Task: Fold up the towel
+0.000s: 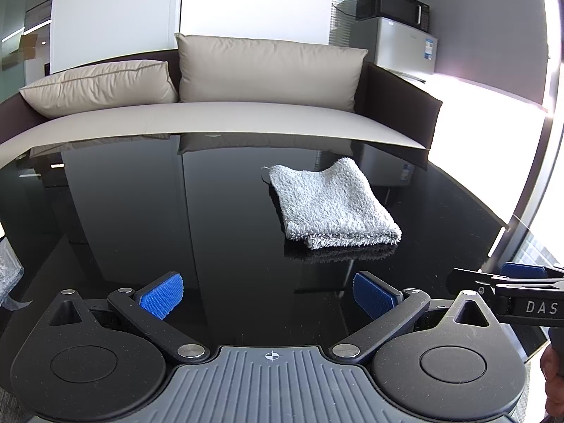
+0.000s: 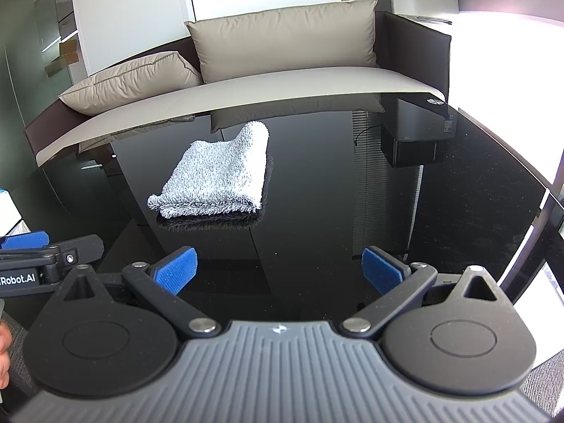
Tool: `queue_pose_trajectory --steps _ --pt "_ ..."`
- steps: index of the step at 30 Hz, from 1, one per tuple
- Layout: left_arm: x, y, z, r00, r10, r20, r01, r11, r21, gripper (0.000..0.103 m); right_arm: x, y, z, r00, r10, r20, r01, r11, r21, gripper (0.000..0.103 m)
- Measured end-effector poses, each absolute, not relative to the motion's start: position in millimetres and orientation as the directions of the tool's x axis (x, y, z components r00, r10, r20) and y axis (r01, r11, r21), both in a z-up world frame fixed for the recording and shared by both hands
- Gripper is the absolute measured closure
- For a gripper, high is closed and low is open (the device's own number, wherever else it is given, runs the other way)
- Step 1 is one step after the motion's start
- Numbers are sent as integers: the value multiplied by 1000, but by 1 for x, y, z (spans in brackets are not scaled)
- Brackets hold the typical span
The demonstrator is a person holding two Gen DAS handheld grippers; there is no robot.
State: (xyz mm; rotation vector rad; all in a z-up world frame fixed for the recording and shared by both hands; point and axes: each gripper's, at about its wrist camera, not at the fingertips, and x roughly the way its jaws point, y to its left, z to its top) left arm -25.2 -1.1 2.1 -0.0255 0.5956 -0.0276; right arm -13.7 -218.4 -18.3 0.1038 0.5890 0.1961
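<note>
A grey fluffy towel lies folded into a small stack on the glossy black table, its fringed edge toward me. It also shows in the right wrist view, ahead and to the left. My left gripper is open and empty, held near the table's front edge, short of the towel. My right gripper is open and empty too, beside the left one, whose fingers show at the left edge. The right gripper also shows in the left wrist view.
A sofa with beige cushions stands right behind the table. A small fridge with a microwave on it stands at the back right. A plastic bag lies at the table's left edge.
</note>
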Motion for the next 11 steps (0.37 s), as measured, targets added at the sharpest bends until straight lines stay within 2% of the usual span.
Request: queue_pose_trajectory --steps 11 --pt "-26 0 2 825 -39 -565 20 999 -39 1 -16 -220 -18 816 212 -538 -153 977 151 1"
